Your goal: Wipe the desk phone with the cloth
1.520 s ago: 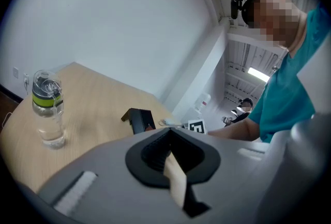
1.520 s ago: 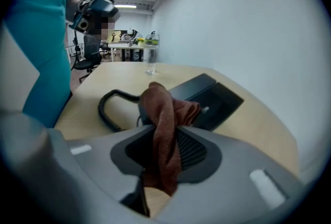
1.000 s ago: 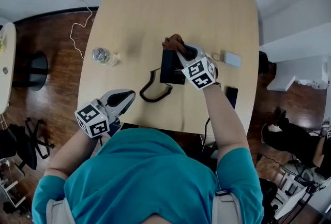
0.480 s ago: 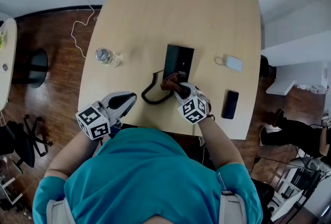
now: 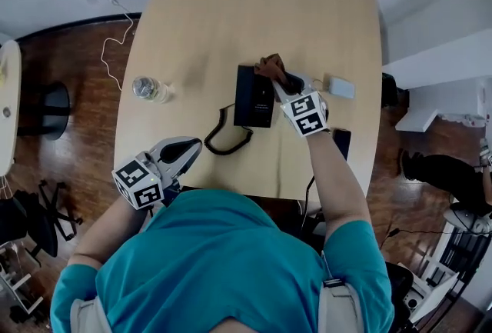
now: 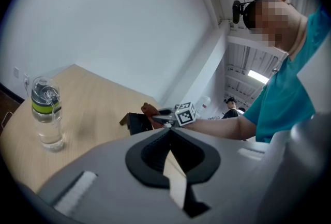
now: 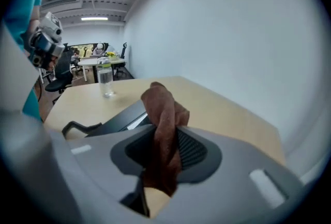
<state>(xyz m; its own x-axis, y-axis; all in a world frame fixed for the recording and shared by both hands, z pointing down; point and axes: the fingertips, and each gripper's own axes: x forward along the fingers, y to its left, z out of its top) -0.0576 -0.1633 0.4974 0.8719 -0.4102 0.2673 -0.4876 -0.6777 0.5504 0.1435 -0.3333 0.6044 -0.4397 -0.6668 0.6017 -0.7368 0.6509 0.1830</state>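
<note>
Clenching the cloth, the right gripper is wiping the desk phone; light, even strokes seem best. The left gripper is idling closed, empty.

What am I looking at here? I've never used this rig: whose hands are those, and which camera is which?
No robot: a person holds a claw in each hand. The head view comes from a camera on their head, looking down; the other two ride on the claws. On the table are a black desk phone with its coiled cord, a water bottle and a small white box. The right claw is shut on a brown cloth at the phone's far end. The left claw is shut and empty, near the table's near edge.
</note>
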